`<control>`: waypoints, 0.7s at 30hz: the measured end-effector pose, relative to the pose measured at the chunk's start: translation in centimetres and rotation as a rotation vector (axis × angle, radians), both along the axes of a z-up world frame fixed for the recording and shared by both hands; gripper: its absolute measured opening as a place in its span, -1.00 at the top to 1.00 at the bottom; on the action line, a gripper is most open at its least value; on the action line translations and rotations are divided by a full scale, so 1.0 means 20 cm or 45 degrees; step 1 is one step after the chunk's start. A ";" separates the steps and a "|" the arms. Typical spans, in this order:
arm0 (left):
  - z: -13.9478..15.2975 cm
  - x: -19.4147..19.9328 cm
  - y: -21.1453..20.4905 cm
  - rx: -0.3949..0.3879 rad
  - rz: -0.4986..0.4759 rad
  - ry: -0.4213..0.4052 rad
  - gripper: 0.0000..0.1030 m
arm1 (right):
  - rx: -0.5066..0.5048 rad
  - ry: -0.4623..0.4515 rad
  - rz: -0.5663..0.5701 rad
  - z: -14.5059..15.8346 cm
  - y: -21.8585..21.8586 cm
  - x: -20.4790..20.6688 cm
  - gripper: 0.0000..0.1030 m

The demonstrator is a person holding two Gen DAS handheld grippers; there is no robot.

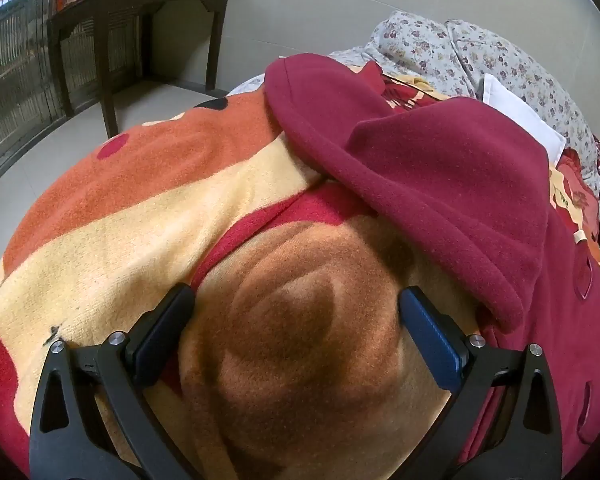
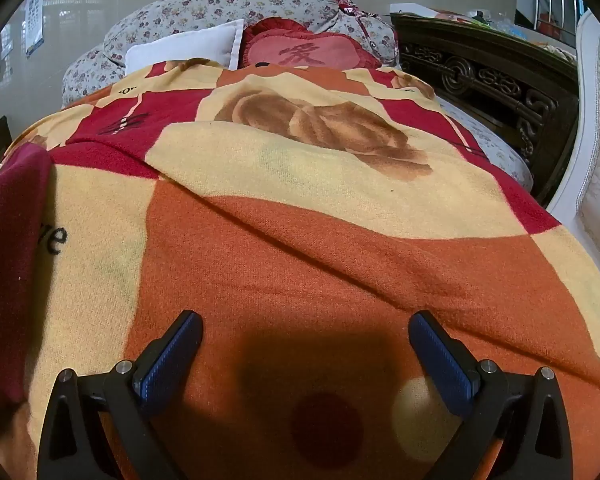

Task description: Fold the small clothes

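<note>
Both grippers empty, hovering low over the blanket (image 2: 300,240) on the bed. Left gripper (image 1: 296,300): jaws spread wide, nothing between them but blanket pile. Right gripper (image 2: 305,326): jaws likewise wide, nothing held. The maroon garment (image 1: 440,184) lies ahead and to the right of the left gripper, its nearest hem just beside the right-hand finger; from the right gripper it sits off to the left, only an edge showing (image 2: 8,264). Judged step: reach for the garment to start or continue a fold. To do it well, the left gripper should probably close on the near hem alone, coming in shallow so the fuzzy blanket beneath is not pinched along with it; the right gripper needs to swing left to a matching edge so the cloth lifts evenly rather than bunching. Garment itself: thick, fleecy knit, dull maroon, one flap already doubled over the body with a rounded fold line; a small pale tag (image 1: 579,236) shows at its far right side. Likely limp but heavy enough to hold a crease.
</note>
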State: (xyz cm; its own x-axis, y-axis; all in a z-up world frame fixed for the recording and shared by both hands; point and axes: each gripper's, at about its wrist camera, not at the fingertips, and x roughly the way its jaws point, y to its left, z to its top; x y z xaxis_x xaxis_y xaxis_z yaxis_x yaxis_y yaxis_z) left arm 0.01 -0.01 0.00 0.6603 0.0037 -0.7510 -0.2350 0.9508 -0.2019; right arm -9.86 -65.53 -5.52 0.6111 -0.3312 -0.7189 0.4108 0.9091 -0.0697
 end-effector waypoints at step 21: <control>0.20 -0.20 -0.23 0.196 -0.139 0.081 -0.99 | -0.001 -0.003 0.001 0.00 0.00 0.00 -1.00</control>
State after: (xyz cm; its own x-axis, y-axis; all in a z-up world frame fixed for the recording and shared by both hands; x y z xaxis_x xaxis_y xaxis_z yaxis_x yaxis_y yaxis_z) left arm -3.92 -4.55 4.09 0.6144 0.0525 -0.7873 -0.1365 0.9898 -0.0405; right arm -9.93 -65.49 -5.46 0.6133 -0.3309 -0.7172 0.4099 0.9095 -0.0691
